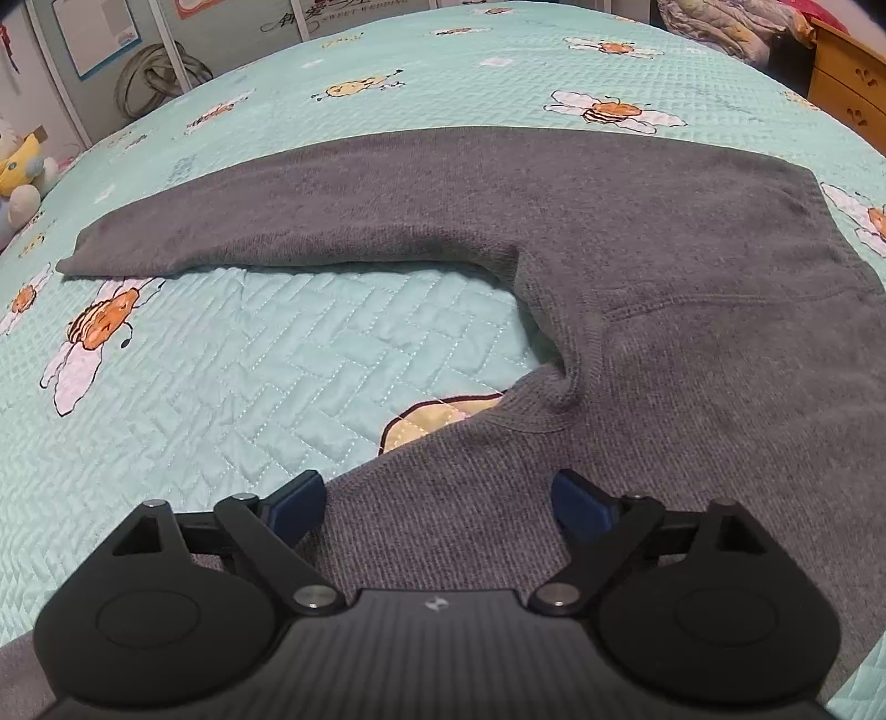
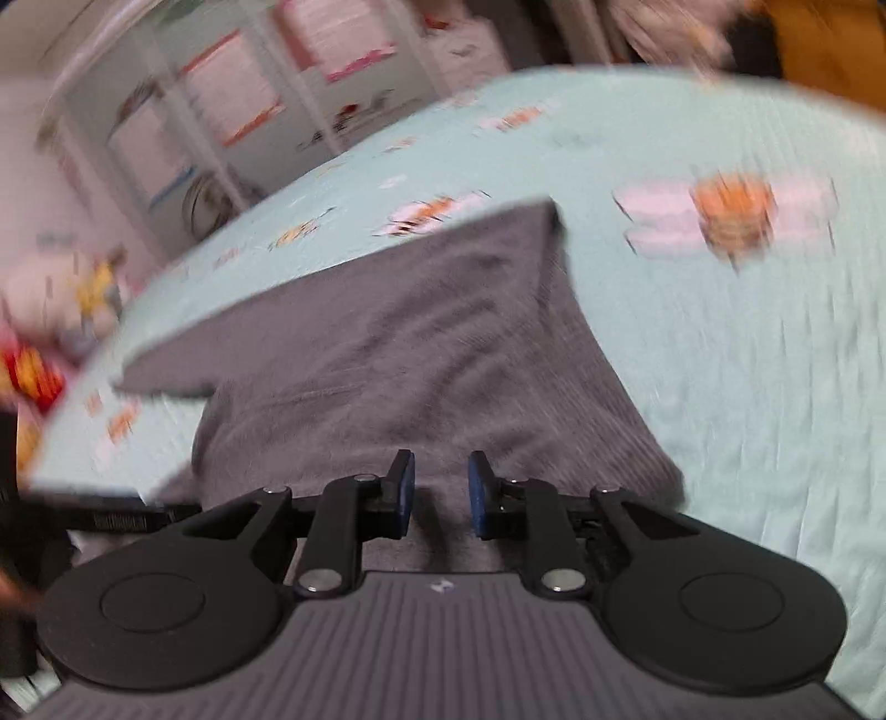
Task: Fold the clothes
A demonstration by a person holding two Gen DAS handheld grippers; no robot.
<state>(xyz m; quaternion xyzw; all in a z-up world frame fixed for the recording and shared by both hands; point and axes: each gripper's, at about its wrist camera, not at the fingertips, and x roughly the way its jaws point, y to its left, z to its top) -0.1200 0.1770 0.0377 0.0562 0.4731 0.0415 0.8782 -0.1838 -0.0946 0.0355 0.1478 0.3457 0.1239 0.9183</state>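
Observation:
A grey knit sweater (image 1: 637, 260) lies spread on the bed, one sleeve (image 1: 232, 221) stretched out to the left and its neck opening (image 1: 554, 382) near the middle of the left wrist view. My left gripper (image 1: 437, 507) hovers open over the near part of the sweater, blue pads wide apart, nothing between them. The right wrist view is motion-blurred. There the sweater (image 2: 421, 332) runs away from the camera, and my right gripper (image 2: 441, 493) stands open with a narrow gap above the grey knit, holding nothing.
The bed carries a mint quilted cover (image 1: 232, 354) printed with bees and flowers. Soft toys (image 1: 22, 171) sit at the far left edge. A wooden cabinet (image 1: 847, 88) and a heap of bedding (image 1: 720, 27) stand at the back right. Wardrobe doors (image 2: 232, 116) line the back.

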